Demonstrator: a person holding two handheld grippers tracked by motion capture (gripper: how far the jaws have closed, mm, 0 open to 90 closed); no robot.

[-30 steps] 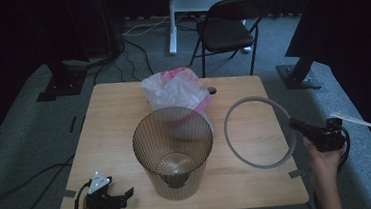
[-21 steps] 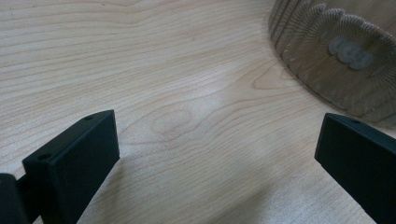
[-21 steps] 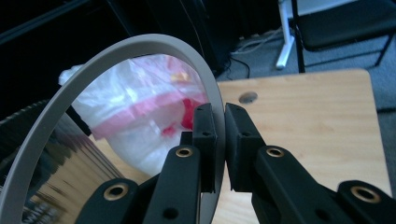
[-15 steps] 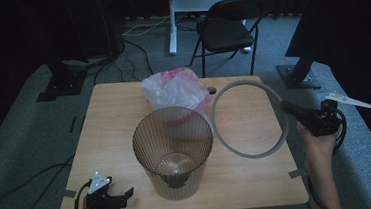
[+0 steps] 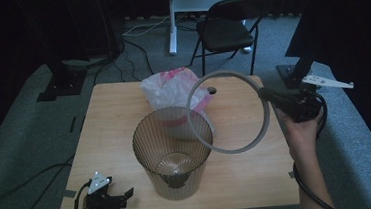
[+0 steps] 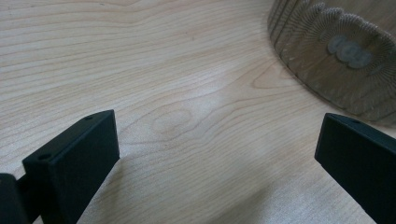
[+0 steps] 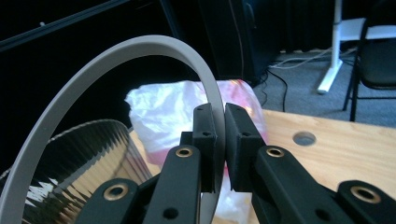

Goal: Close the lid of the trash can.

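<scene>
Your right gripper (image 5: 268, 95) pinching the grey ring (image 5: 228, 112) by its rim, ring tilted up above the ribbed bin (image 5: 173, 153), your left gripper (image 5: 123, 195) spread wide on the table (image 5: 109, 120).

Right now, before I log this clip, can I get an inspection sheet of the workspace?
Surface: light wooden table, a round hole near its far edge.
Job's things: grey ring lifted off the table, tilted, beside and above the ribbed bin; bin upright, no bag in it.
Clutter: crumpled white and pink plastic bag behind the bin.
Grippers: right gripper shut on the ring's rim; left gripper open, low at the table's near left corner, holding nothing.
Cables: one trails from each gripper; more run across the carpet at left and behind the table.
Surroundings: grey carpet, folding chair, white stand leg, dark stands on both sides.
</scene>
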